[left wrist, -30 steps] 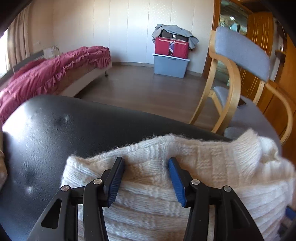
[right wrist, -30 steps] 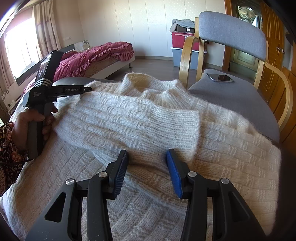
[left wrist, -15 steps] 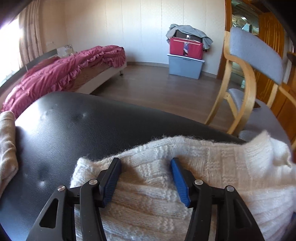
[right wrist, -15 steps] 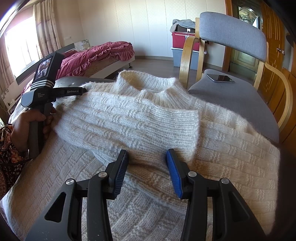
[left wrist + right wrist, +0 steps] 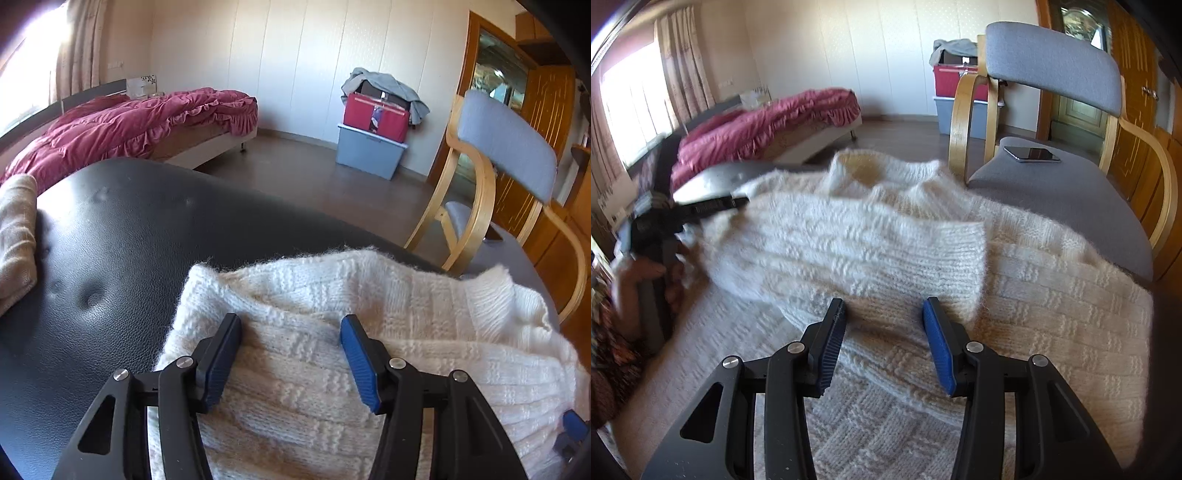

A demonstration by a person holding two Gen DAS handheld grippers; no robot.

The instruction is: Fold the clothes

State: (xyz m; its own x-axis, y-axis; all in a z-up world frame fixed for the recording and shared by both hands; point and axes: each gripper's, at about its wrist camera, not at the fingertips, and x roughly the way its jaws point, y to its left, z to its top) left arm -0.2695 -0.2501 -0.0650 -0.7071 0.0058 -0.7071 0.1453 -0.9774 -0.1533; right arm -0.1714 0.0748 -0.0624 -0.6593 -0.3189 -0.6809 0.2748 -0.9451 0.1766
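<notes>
The left gripper (image 5: 290, 326), jaws just opened and now apart over the cream sweater (image 5: 332, 295), has released the folded sleeve (image 5: 849, 243); the right gripper (image 5: 882, 312) stays apart, gripping nothing.

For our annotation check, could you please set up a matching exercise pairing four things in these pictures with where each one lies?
Things:
1. phone
2. cream sweater
3. grey garment
4. beige folded cloth

Places:
A. draped over the red box
B. at the left edge of the black cushion
C. on the grey chair seat
D. spread under both grippers

Pairs: 1-C, 2-D, 3-A, 4-B
</notes>
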